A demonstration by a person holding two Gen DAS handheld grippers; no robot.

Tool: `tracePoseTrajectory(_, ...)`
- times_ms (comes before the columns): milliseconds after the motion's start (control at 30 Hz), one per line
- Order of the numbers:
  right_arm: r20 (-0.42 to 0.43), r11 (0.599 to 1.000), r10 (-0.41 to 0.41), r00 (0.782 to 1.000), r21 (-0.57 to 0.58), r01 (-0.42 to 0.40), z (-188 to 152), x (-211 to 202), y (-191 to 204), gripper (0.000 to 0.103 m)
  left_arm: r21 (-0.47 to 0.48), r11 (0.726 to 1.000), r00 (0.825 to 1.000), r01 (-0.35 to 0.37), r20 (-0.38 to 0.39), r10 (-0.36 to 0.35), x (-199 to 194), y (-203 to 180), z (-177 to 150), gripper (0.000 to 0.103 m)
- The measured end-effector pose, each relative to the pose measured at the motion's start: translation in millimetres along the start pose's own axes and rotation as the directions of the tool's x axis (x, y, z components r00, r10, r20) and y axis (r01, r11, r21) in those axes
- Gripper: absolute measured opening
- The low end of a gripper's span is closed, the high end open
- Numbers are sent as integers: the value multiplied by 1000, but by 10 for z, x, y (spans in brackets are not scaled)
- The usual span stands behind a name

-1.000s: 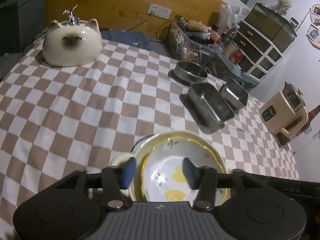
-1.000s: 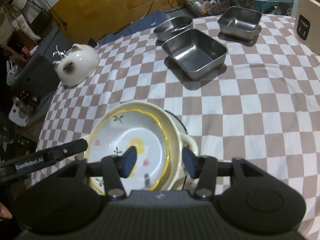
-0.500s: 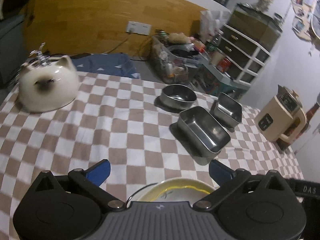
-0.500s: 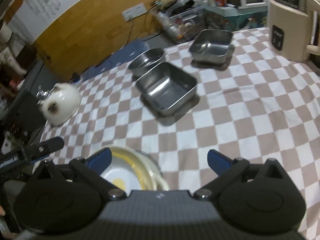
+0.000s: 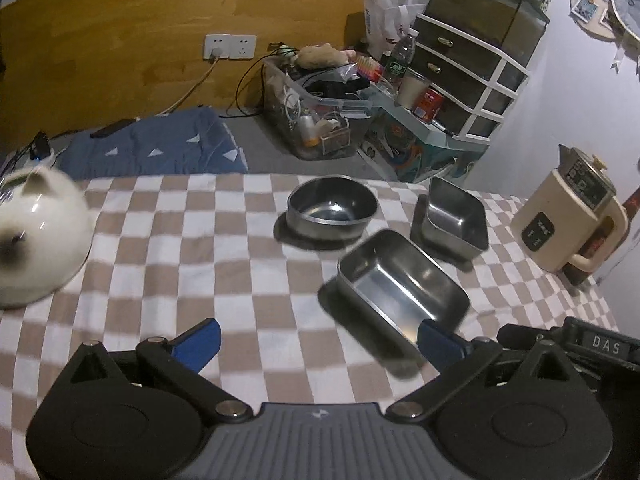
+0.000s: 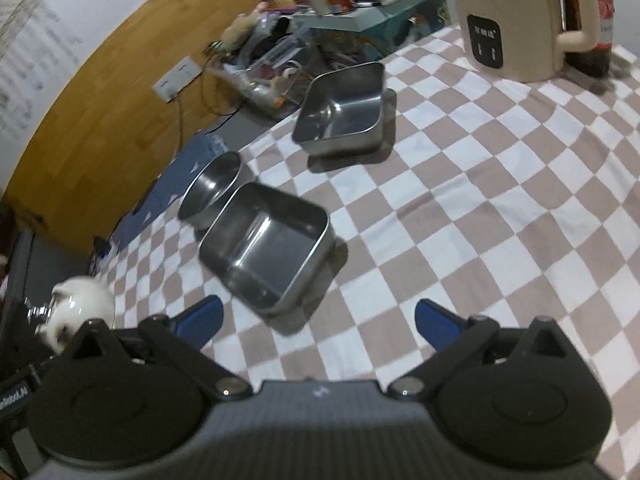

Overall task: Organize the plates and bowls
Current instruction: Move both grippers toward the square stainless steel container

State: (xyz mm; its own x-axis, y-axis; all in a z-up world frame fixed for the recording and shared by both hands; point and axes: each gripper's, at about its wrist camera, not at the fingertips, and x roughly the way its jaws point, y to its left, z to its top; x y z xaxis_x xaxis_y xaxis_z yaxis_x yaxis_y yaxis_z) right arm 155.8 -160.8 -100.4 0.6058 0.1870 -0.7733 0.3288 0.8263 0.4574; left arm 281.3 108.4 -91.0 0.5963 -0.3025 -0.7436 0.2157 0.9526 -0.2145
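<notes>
Left gripper (image 5: 318, 338): jaws wide apart, holding nothing. Right gripper (image 6: 318, 322): likewise spread, empty. Checked tablecloth (image 5: 192, 240): 3 steel containers, 1 round bowl (image 5: 332, 209), 2 rectangular tins.

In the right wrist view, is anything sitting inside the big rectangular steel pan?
No, the rectangular steel pan shows only its bare shiny bottom and walls, standing on the checkered tablecloth.

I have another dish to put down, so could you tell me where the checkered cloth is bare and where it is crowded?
Bare: the broad stretch between the cat-shaped pot and the round steel bowl, and the cloth between the large steel tray and the kettle. Crowded: the round bowl, the large tray and the small steel tray cluster closely together.
</notes>
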Motion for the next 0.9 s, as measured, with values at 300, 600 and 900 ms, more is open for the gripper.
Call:
tracePoseTrajectory(300, -61, 993, -14, 998, 114, 21, 235, 471, 21, 102, 99, 995, 1000, -8, -3, 9, 497, -186, 356, 103)
tracePoseTrajectory(600, -107, 991, 34, 994, 130, -20, 184, 729, 54, 77, 105, 994, 999, -26, -37, 30, 887, -259, 444, 101)
tracePoseTrajectory(900, -91, 993, 27, 995, 118, -17, 193, 793, -9, 23, 63, 998, 999, 19, -52, -15, 930, -194, 407, 86)
